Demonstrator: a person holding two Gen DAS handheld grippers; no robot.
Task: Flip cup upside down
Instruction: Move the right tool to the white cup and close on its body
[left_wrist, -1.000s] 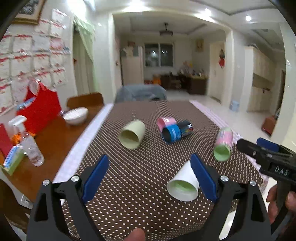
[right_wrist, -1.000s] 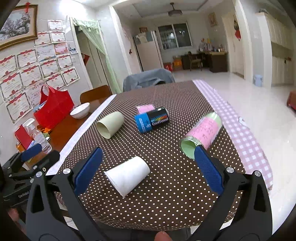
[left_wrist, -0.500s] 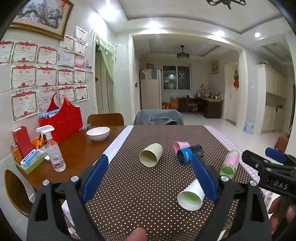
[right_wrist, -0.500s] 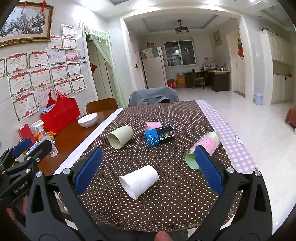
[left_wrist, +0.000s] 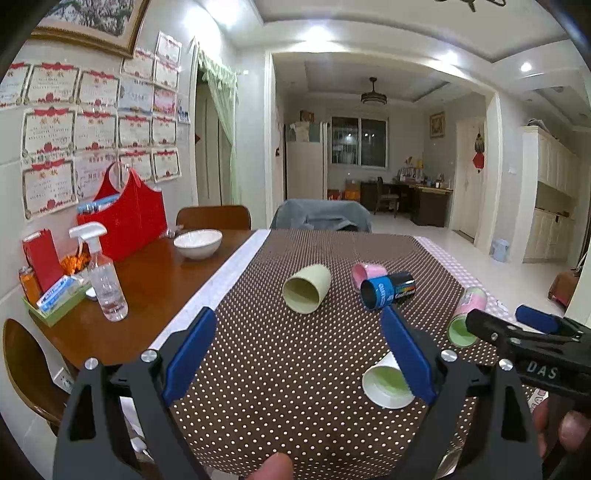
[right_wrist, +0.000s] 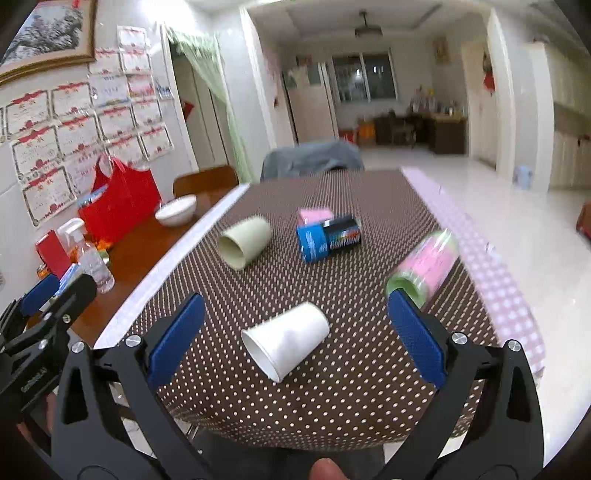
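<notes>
Several cups lie on their sides on a brown dotted tablecloth (left_wrist: 295, 350). A white paper cup (right_wrist: 286, 341) lies nearest, its mouth toward me; it also shows in the left wrist view (left_wrist: 386, 382). Farther off lie a pale green cup (right_wrist: 245, 245), a blue and black cup (right_wrist: 328, 238), a small pink cup (right_wrist: 314, 215) behind it, and a pink cup with a green rim (right_wrist: 424, 269). My right gripper (right_wrist: 291, 339) is open, with the white cup between its fingers' lines but beyond them. My left gripper (left_wrist: 299, 354) is open and empty.
A bare wooden table part (left_wrist: 155, 280) at left carries a white bowl (left_wrist: 197, 243), a spray bottle (left_wrist: 103, 277), a red bag (left_wrist: 125, 218) and a tray of small items (left_wrist: 55, 295). Chairs stand behind the table (left_wrist: 321, 216). The table's right edge drops to the floor.
Both grippers have drawn back and tilted up, then the right one has moved forward and down toward the white cup. The cups have not moved.
</notes>
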